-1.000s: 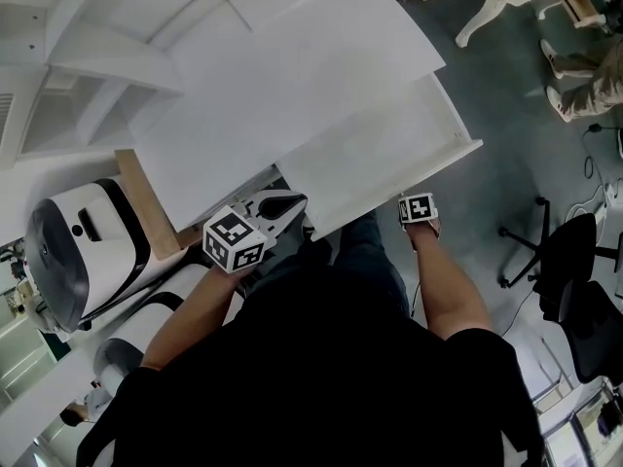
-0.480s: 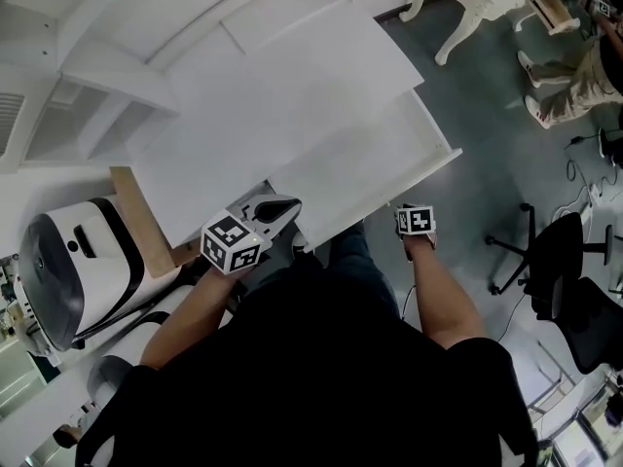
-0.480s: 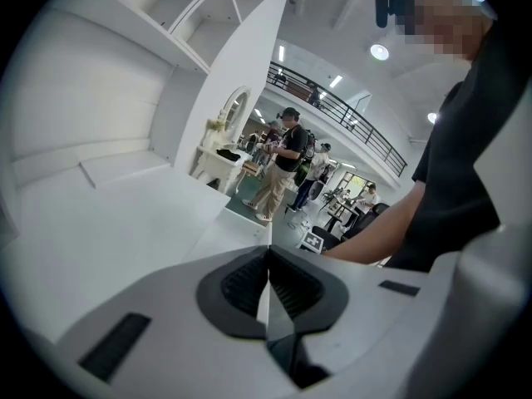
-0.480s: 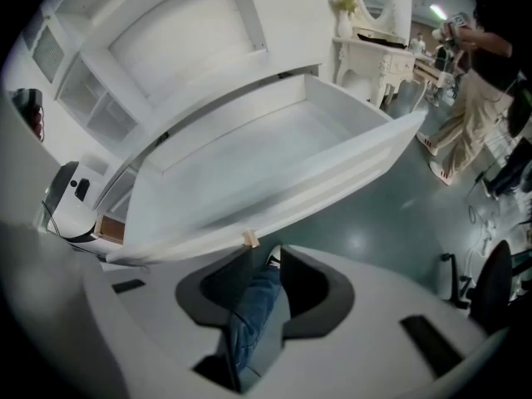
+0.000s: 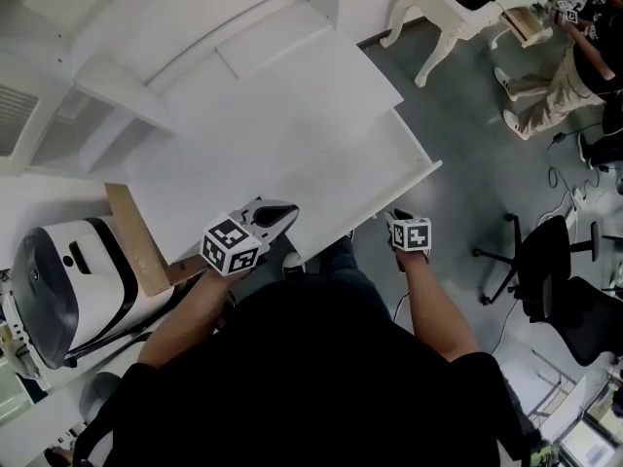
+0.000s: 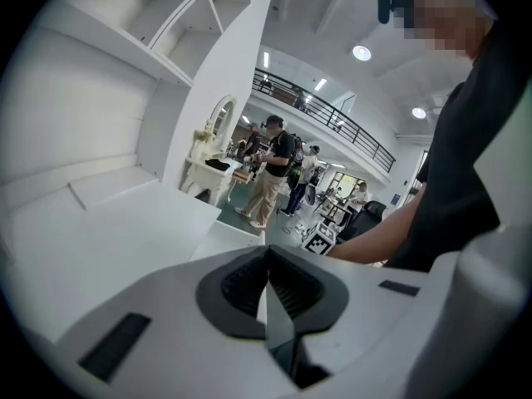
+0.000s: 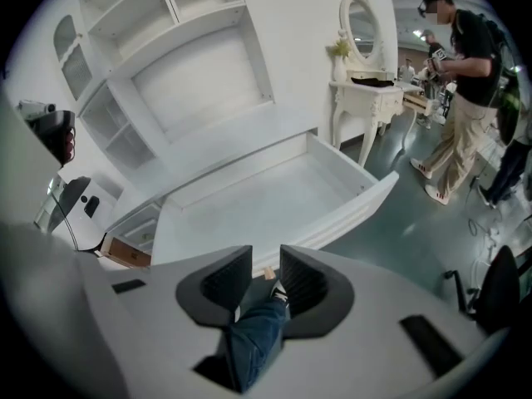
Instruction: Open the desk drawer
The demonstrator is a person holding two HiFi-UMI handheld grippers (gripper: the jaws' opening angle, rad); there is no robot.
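The white desk [image 5: 263,115] has its drawer [image 5: 365,178] pulled out toward me, with a bare white inside [image 7: 283,194]. My right gripper [image 5: 407,232] hangs just off the near right end of the drawer front [image 7: 357,210], touching nothing. Its jaws [image 7: 266,277] are closing with a gap still between the pads. Only my jeans leg shows through that gap. My left gripper [image 5: 284,212] hovers over the desk's near edge at the drawer's left end. Its pads [image 6: 268,283] meet, with nothing held between them.
A black-and-white machine [image 5: 49,280] and a wooden board [image 5: 136,241] stand left of the desk. White shelving [image 5: 97,66] rises behind it. A black office chair [image 5: 555,270], a white vanity table [image 5: 438,8] and a standing person [image 5: 555,66] are on the grey floor to the right.
Both grippers have risen, the right one much more, coming up beside the drawer front. The drawer stays pulled out. My head view has shifted toward the right.
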